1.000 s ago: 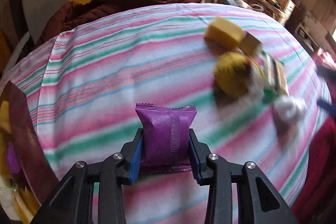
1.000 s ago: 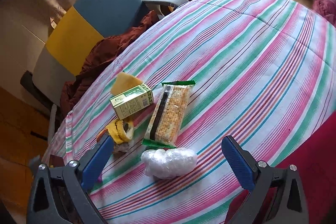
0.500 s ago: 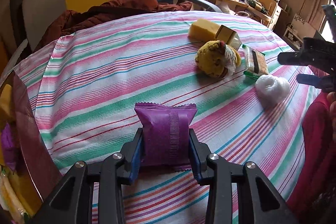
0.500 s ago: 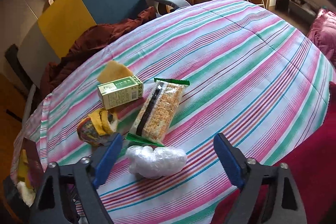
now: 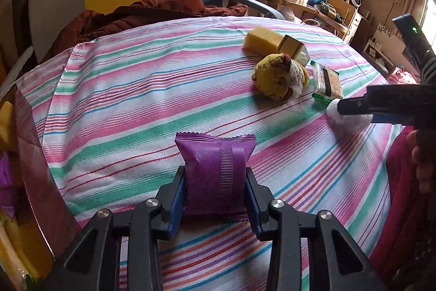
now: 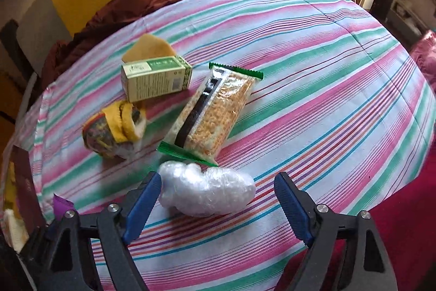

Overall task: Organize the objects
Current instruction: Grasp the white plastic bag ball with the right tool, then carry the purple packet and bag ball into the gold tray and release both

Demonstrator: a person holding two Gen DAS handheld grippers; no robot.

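Observation:
My left gripper (image 5: 215, 176) is shut on a purple snack packet (image 5: 215, 154), held upright just above the striped tablecloth (image 5: 130, 105). My right gripper (image 6: 218, 180) points down over a white crumpled plastic bundle (image 6: 207, 192). The bundle lies between the blue pads; the left pad is close beside it and the right pad stands clear, so the jaws are open around it. In the left wrist view the right gripper's fingers (image 5: 381, 105) reach in from the right and cover part of the bundle (image 5: 351, 122).
Beyond the bundle lie a cracker pack (image 6: 215, 111), a green carton (image 6: 155, 81), a yellow block (image 6: 148, 48) and a yellow cloth bundle (image 6: 114, 130). A brown box (image 5: 32, 154) with packets sits at the left table edge. A chair with a maroon jacket (image 5: 141, 12) stands behind.
The right gripper came down and closer over the white bundle and its jaws narrowed around it. The left gripper kept its hold on the purple packet and shifted slightly.

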